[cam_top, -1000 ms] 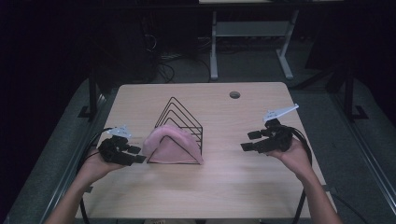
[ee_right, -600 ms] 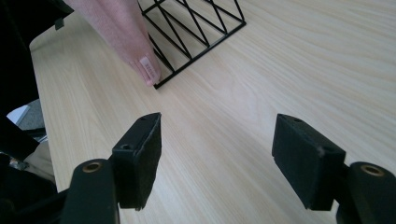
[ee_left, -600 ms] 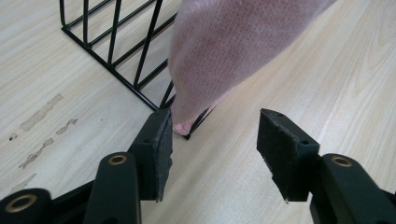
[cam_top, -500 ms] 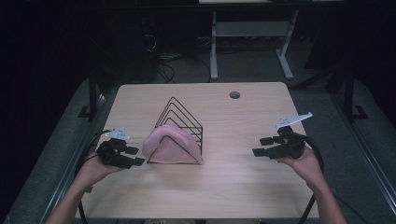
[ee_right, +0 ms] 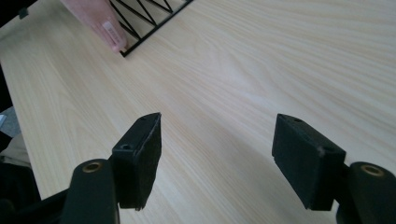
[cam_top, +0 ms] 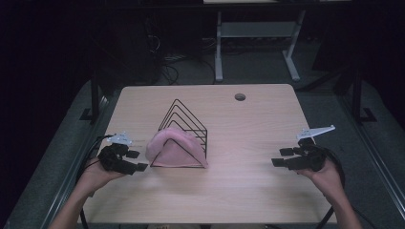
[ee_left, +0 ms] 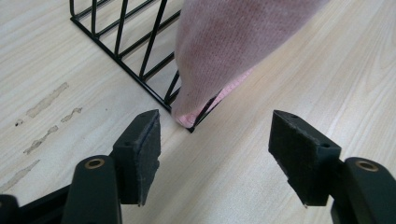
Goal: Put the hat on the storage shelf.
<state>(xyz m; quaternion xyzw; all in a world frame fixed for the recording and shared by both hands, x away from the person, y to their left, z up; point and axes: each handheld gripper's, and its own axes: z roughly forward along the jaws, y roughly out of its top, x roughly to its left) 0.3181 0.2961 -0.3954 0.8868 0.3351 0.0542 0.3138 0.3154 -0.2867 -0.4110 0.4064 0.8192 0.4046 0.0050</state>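
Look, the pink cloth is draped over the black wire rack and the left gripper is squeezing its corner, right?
Not quite. The pink cloth is draped over the black wire rack, but the left gripper isn't squeezing it. Its jaws have just been opening and stand apart with nothing between them; the cloth's corner lies a little ahead on the table. The left gripper view shows this.

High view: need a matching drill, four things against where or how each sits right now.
Things:
1. pink knitted cloth
2. black wire rack
3. left gripper
4. right gripper

States:
A. open over bare wood, far to the rack's right
B. stands on the light wooden table, near its middle
C. draped over the rack's near end
D. open beside the cloth, jaws just been opening, nothing between them

Pairs: 1-C, 2-B, 3-D, 4-A
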